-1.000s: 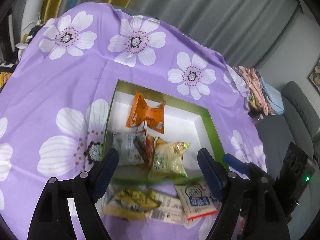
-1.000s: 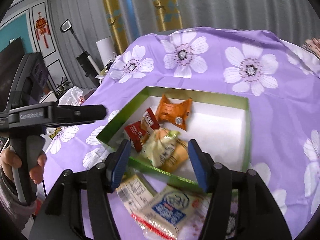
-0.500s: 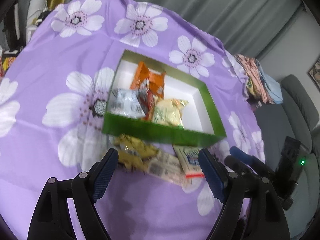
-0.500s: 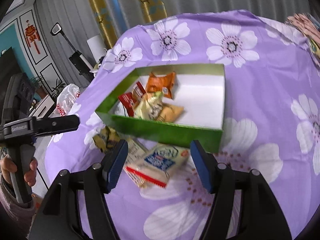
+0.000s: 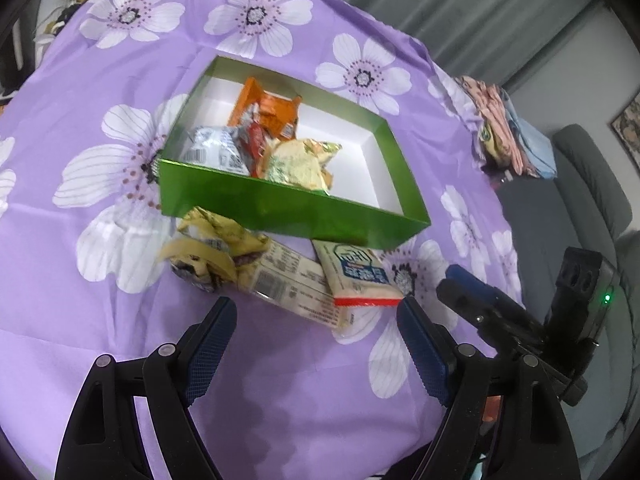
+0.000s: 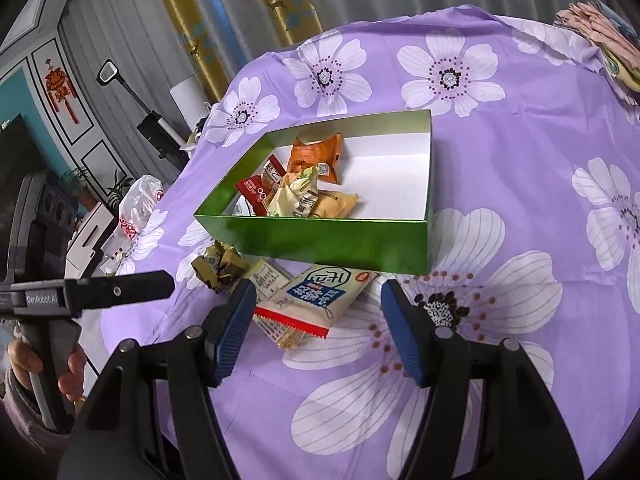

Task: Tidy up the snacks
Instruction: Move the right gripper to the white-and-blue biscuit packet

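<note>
Snacks still outside lie on the cloth (image 6: pixel 520 152) against the near wall of the green box (image 6: pixel 320 240): a crumpled gold wrapper (image 6: pixel 218 266), a long clear pack (image 5: pixel 288 284) and a blue-label packet (image 6: pixel 320 296). The packet's long axis runs toward the right gripper (image 6: pixel 316 316), which hangs spread wide and empty just before it. The left gripper (image 5: pixel 316 328), also agape, sits nearer the clear pack.

You're in home living room. Table under purple flower cloth (image 6: pixel 520 128); grey sofa (image 5: pixel 588 184) beside it, folded laundry (image 5: pixel 508 132) at table edge. Grey and gold curtains (image 6: pixel 224 8) behind, red Chinese knot (image 6: pixel 60 92) on panelled wall, potted plant (image 6: pixel 120 188), framed picture (image 5: pixel 628 124) on far wall.
</note>
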A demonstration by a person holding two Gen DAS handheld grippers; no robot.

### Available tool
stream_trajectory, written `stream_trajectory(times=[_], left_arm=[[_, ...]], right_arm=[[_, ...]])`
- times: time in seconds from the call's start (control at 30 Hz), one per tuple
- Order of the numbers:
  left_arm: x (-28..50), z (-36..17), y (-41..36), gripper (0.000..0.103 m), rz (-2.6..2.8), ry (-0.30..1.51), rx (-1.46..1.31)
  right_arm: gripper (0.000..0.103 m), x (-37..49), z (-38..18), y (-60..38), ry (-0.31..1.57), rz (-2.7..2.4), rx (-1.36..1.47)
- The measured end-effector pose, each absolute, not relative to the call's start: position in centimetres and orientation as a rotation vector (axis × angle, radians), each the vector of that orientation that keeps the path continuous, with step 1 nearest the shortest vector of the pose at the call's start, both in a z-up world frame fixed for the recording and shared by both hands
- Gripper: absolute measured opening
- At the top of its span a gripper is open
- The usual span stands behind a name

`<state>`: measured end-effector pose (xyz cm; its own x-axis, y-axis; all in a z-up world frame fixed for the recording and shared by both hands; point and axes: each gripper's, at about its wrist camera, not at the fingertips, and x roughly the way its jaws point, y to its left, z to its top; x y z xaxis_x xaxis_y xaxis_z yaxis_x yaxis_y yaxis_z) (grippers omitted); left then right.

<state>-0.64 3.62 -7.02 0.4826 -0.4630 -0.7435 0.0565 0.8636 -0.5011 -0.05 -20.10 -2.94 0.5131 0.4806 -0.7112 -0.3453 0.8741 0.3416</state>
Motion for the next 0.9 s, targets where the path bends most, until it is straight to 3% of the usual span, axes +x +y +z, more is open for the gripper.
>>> stream_trajectory(times=[0.63,0.9], left_arm=[[1.8,-9.4,0.8,0.082,-0.389,1.119,-0.59],[3.2,-10.9,0.5,0.082,-0.367,1.148,-0.672]], right_arm=[[0.065,1.6,-6.5,-22.2,0.986,0.52,0.37],[0.055,2.3,-7.9,-22.5,1.014,0.54,0.461]])
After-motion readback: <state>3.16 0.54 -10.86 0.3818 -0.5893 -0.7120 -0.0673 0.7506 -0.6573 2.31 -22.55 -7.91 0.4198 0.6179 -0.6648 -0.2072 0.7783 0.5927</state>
